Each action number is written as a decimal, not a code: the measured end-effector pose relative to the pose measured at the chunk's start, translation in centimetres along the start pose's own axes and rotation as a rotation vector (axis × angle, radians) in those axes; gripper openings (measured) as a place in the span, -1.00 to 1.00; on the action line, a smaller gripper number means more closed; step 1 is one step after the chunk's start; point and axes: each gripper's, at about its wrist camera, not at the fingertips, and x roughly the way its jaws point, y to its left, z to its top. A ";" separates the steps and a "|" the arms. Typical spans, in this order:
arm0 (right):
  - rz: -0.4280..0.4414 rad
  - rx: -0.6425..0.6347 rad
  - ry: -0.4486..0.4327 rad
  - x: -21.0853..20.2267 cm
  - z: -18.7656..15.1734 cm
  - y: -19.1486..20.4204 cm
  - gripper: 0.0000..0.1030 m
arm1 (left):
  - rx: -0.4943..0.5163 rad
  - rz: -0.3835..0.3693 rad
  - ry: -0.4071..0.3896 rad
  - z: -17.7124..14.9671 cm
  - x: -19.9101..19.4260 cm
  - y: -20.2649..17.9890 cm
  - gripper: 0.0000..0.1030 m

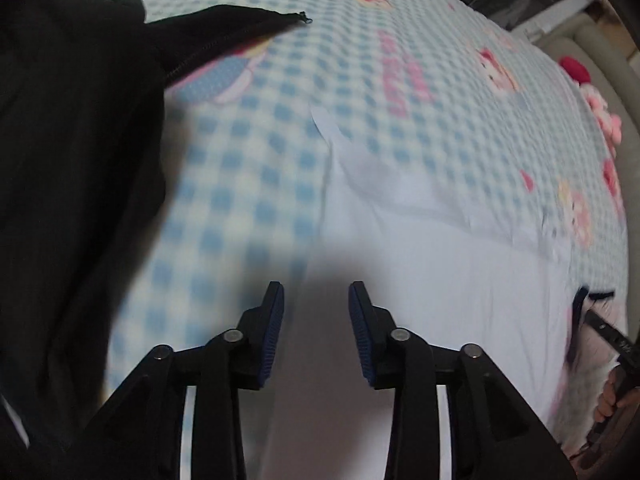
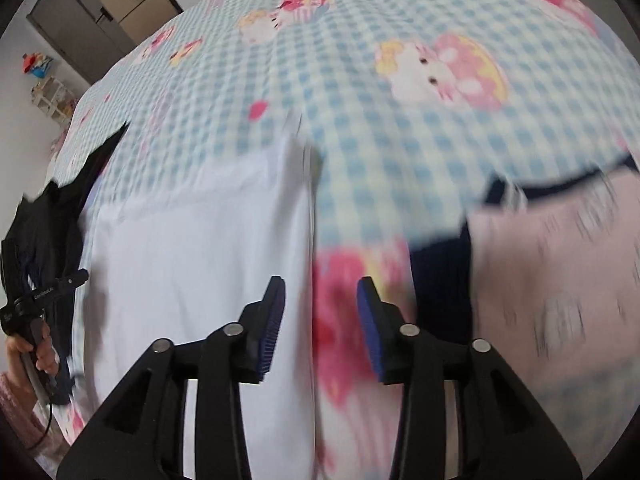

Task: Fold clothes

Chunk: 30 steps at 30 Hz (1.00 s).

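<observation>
The left gripper (image 1: 316, 304) hangs above a bed, pointing steeply down, with its blue-padded fingers (image 1: 276, 320) standing apart and nothing between them. Directly under it lies a white garment (image 1: 420, 280), spread flat on the bedsheet (image 1: 248, 152), which is checked in pale blue and white and printed with pink cartoon figures. The gripper's shadow falls on the white cloth just ahead of the fingers. To the left of this view a black garment (image 1: 72, 160) lies in a heap, with a zipper edge running out to a point across the sheet. At the lower right edge a hand (image 1: 608, 396) grasps a black handle beside the white garment. A red and pink soft toy (image 1: 588, 92) sits at the far right rim of the bed.

The right gripper (image 2: 320, 300) also points down at the bed, with its fingers (image 2: 276, 312) parted and empty. It hovers over the right-hand edge of the white garment (image 2: 200, 272), whose straight side runs up the middle of this view; bare sheet (image 2: 360, 140) shows beside it. To the right lies a pale pink garment (image 2: 560, 280) with a dark trim, blurred. At the far left the black garment (image 2: 60, 208) is seen again, with a hand (image 2: 32, 352) in a pink sleeve holding the other gripper's handle. Both views are smeared by motion.
</observation>
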 end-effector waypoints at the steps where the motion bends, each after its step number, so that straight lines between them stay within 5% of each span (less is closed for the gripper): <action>1: -0.006 -0.003 -0.001 0.8 1.1 0.2 -0.17 | -0.005 -0.041 0.004 1.3 0.5 0.4 -0.22; 6: 0.028 -0.033 0.038 4.7 5.3 1.3 0.13 | 0.063 -0.158 0.087 4.4 4.0 -0.3 -0.10; 8: 0.064 -0.042 0.073 6.5 6.6 1.7 0.20 | 0.135 -0.104 0.116 4.7 5.2 -1.2 -0.68; 10: 0.094 -0.053 0.149 8.7 7.2 2.1 0.19 | 0.199 -0.058 0.116 4.7 5.4 -2.0 -0.86; 12: 0.100 -0.079 0.205 10.3 7.6 2.8 -0.24 | 0.240 -0.024 0.090 4.7 4.6 -2.3 -0.87; 15: 0.101 -0.151 0.146 9.4 8.4 4.8 -0.40 | 0.259 0.013 0.070 4.9 3.5 -1.4 -0.87; 22: 0.080 -0.193 0.154 11.6 10.0 6.4 -0.27 | 0.278 0.059 0.110 4.4 5.3 0.0 -0.86; 24: 0.074 -0.186 0.156 12.1 10.2 6.2 -0.82 | 0.269 0.045 0.079 4.5 4.8 -0.7 -0.86; 30: 0.032 -0.136 0.075 10.5 12.2 3.9 -0.89 | 0.289 0.076 0.113 5.4 7.5 -2.3 -0.78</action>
